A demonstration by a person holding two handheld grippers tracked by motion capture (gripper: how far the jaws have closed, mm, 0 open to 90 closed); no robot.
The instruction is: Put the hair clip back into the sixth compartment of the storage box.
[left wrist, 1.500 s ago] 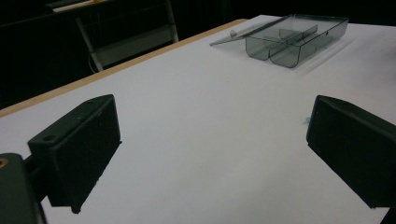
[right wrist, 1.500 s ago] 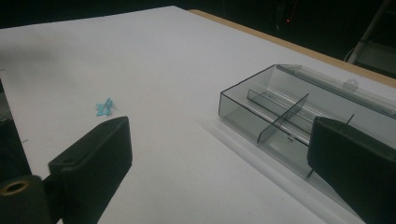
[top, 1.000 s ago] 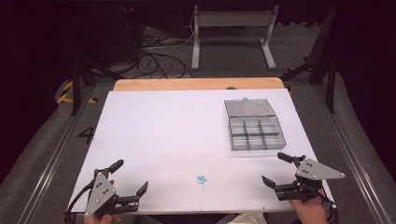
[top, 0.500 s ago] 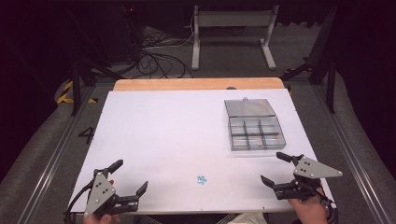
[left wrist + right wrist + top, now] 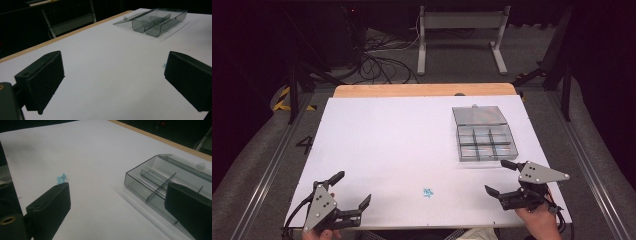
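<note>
Worktop [image 5: 377, 150]: white sheet, bare across most of its span, wooden strip along the far edge; slick surface likely to let light items slide under a sideways push.

Compartment box [image 5: 483, 133]: smoky clear plastic, far right part of the worktop, lid hinged open and lying flat beyond the tray; six cells, apparently empty. Risk: light enough to skate or tip if a claw presses on one wall; thin dividers easy to snag with a jaw tip; see-through walls hard to judge for depth.

Left claw [image 5: 350, 191]: near left corner of the worktop, jaws spread wide, nothing between them. Risk: well apart from both box and star, so a long reach across the sheet with a trailing cable liable to drag.

Right claw [image 5: 503, 176]: near right edge, just short of the box's near wall, jaws spread wide, empty. Risk: close enough to the box to nudge it on any forward move not aimed carefully.

Blue star [image 5: 428, 192]: tiny blue piece, likely the thing to be handled, lying flat near the front edge between the two claws, closer to the right one. Risk: too small and thin for broad jaw pads; likely to squirt out sideways, flick off the front edge, or be pushed along instead of pinched.
</note>
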